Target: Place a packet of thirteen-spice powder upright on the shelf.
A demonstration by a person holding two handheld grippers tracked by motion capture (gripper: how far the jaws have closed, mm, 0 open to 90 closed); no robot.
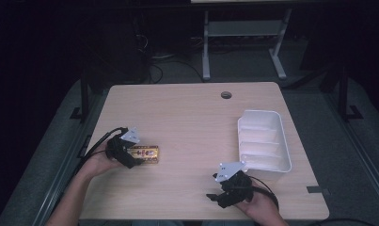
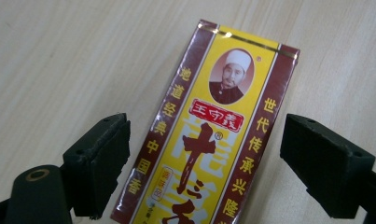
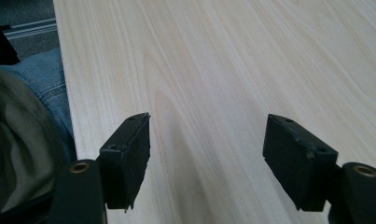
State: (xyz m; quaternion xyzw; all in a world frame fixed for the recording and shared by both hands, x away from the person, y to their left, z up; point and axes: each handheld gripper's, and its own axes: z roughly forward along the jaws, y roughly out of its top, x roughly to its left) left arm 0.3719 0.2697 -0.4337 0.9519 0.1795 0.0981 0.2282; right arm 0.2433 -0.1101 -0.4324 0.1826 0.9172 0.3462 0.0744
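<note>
A flat yellow and maroon packet [image 1: 146,153] with red and gold Chinese print lies on the wooden table [image 1: 187,117] at the left. My left gripper [image 1: 133,159] is at the packet's near end and stands open. In the left gripper view the packet [image 2: 209,135] lies between the two black jaws, with a gap on each side. My right gripper [image 1: 217,197] hovers near the table's front edge, right of centre, open with bare wood [image 3: 232,84] between its jaws.
A white ribbed plastic tray [image 1: 264,140] lies at the table's right side, nothing in it. A round cable hole [image 1: 226,95] sits near the far edge. A person's jeans [image 3: 45,88] show past the table's front edge. Desk legs stand on the floor behind.
</note>
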